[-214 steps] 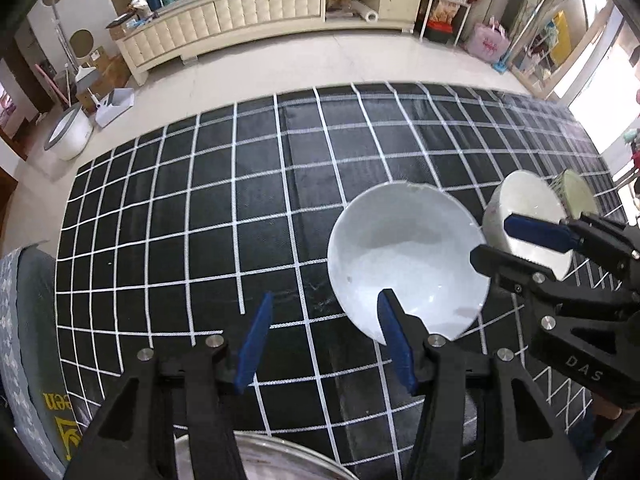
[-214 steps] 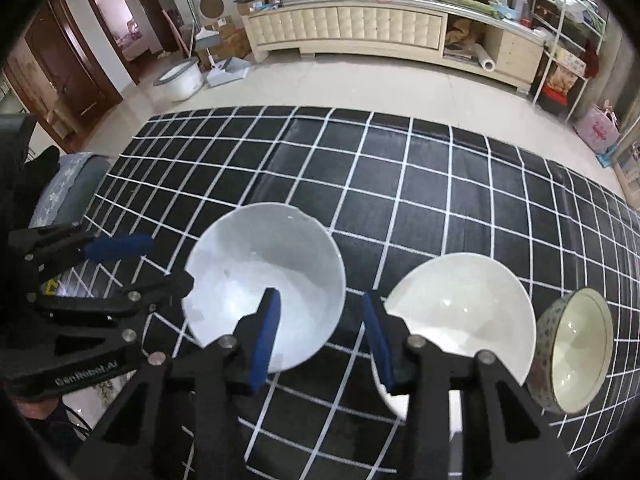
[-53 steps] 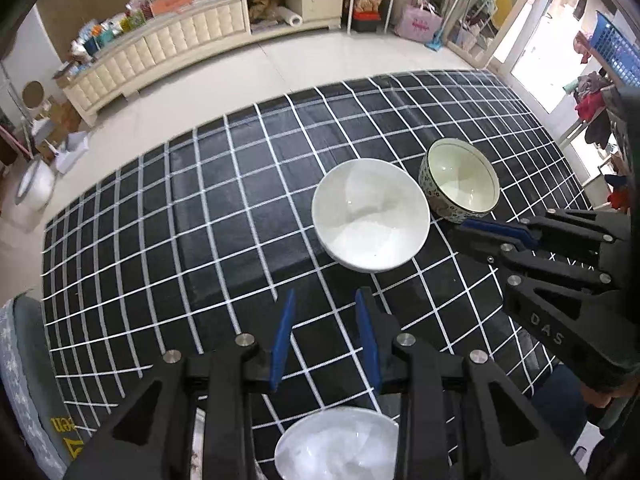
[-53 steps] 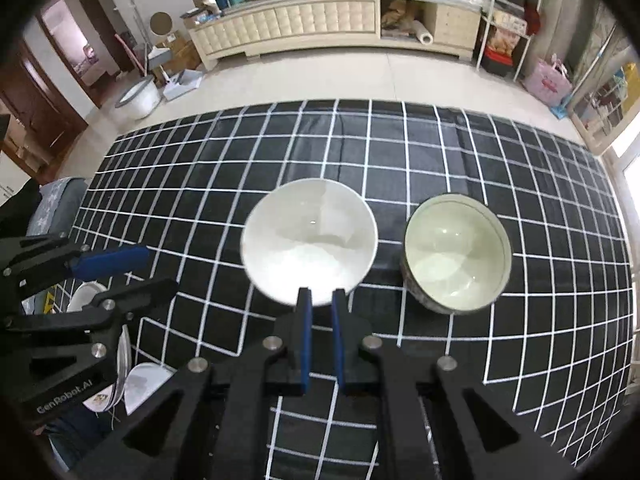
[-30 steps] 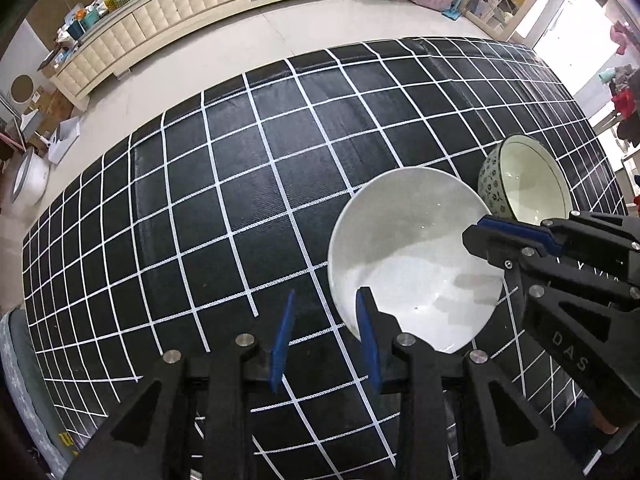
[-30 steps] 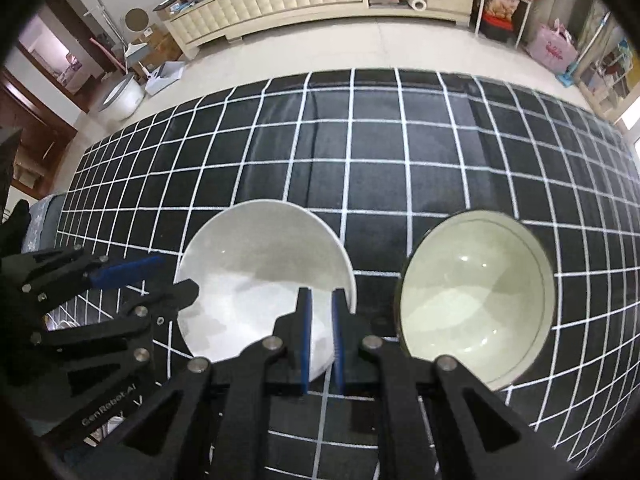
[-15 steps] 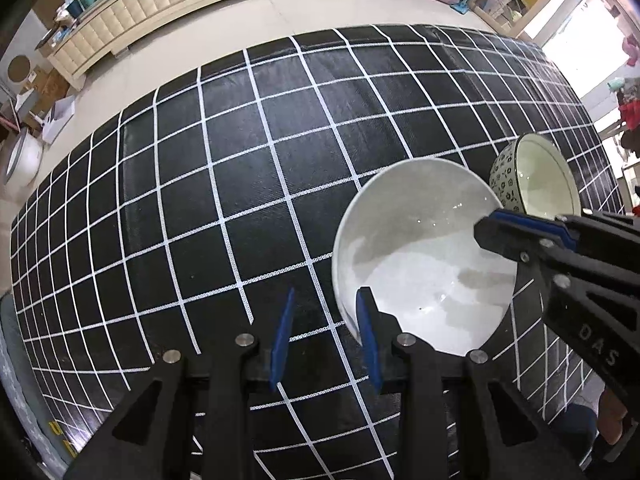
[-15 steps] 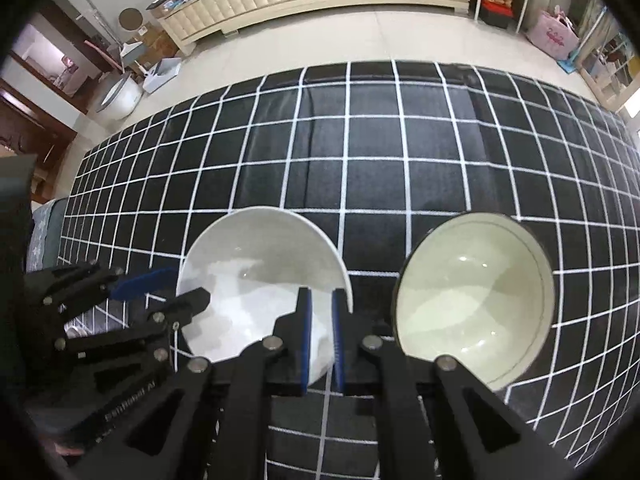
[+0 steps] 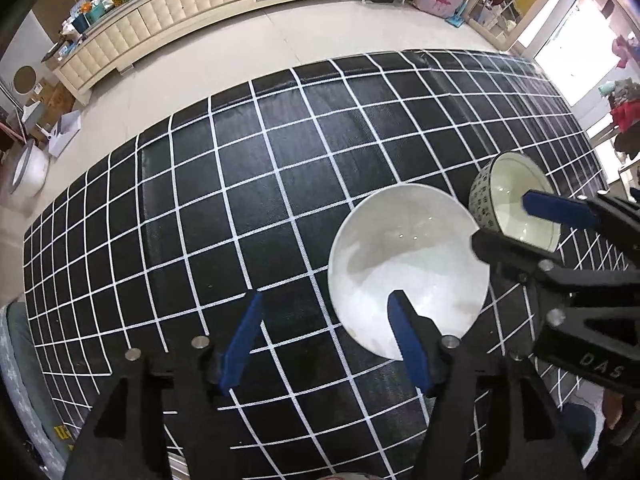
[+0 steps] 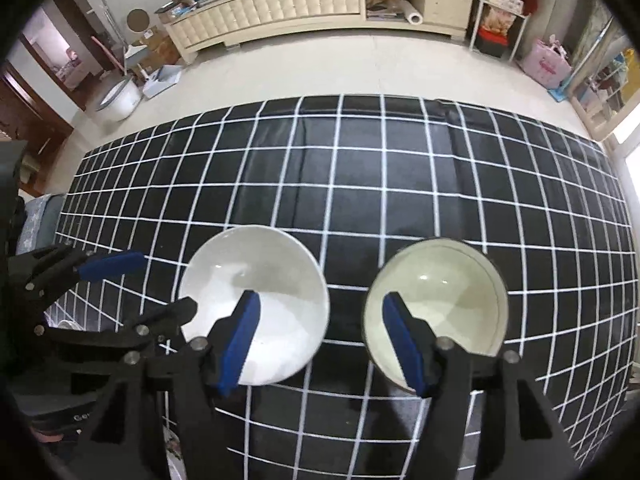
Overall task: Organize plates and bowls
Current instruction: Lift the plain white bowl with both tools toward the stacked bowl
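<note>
Both grippers are black, angular frames with silver screws, blue-padded fingers [image 9: 408, 340] and white lettering.

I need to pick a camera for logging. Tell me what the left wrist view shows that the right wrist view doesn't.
Only the left wrist view shows the patterned outside of the patterned bowl and the right gripper side-on, reaching over both bowls. Only the right wrist view shows the gap between the bowls and the left gripper from the side. Both show the white bowl and the checked mat, with both grippers open.
</note>
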Motion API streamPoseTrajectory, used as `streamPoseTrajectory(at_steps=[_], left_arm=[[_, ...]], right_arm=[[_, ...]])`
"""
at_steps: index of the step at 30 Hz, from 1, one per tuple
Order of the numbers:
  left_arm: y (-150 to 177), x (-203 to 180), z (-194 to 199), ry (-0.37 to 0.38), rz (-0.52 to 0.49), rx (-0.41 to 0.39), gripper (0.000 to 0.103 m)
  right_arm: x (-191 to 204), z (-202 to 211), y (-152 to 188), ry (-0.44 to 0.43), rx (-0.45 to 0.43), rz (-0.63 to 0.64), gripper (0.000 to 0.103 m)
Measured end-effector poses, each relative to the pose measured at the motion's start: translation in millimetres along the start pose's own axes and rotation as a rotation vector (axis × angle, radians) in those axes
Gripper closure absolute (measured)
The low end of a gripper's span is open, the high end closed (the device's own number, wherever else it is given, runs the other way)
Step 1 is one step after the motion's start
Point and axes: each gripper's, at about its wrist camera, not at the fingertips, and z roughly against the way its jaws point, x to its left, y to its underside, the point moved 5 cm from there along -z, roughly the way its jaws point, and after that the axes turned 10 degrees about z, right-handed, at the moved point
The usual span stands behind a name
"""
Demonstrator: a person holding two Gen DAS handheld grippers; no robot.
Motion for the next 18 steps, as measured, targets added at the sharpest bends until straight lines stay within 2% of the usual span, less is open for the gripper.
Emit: streamPoseTrajectory(at_steps=[1, 3, 4, 5, 12, 14, 16, 18], left_arm=[[0.4, 0.4, 0.1, -0.007, -0.001, 0.001, 0.04], [-0.7, 2.0, 0.2, -0.017, 0.003, -0.003, 0.04], [-1.6, 3.1, 0.4, -0.021, 0.008, -0.006, 0.04], [-2.5, 3.3, 0.0, -0.02, 0.011, -0.007, 0.04], [-2.8, -1.0, -5.1, -0.025, -0.022, -0.012, 0.04], [-2.6, -1.5, -9.3, -0.028, -0.027, -0.009, 0.04], [-1.5, -1.7, -14.6, -0.025, -0.026, 0.004, 0.042], [-0.3, -2.1, -18.5, -0.019, -0.032, 0.013, 0.054]], right_arm=[[-0.5, -1.9, -0.5, -0.007, 0.004, -0.003, 0.04], [0.0, -4.6, -1.6, -0.005, 0.013, -0.009, 0.054], [-0.4, -7.2, -1.7, -0.009, 0.018, -0.009, 0.064], [-0.6, -9.3, -1.4, -0.014, 0.026, -0.005, 0.068], [4.2, -24.0, 3.0, -0.002, 0.074, 0.022, 0.072], [5.7, -29.1, 4.7, -0.009, 0.087, 0.016, 0.078], [5.5, -34.8, 7.2, -0.007, 0.099, 0.007, 0.079], [5.7, -38.9, 9.5, -0.009, 0.105, 0.0, 0.08]])
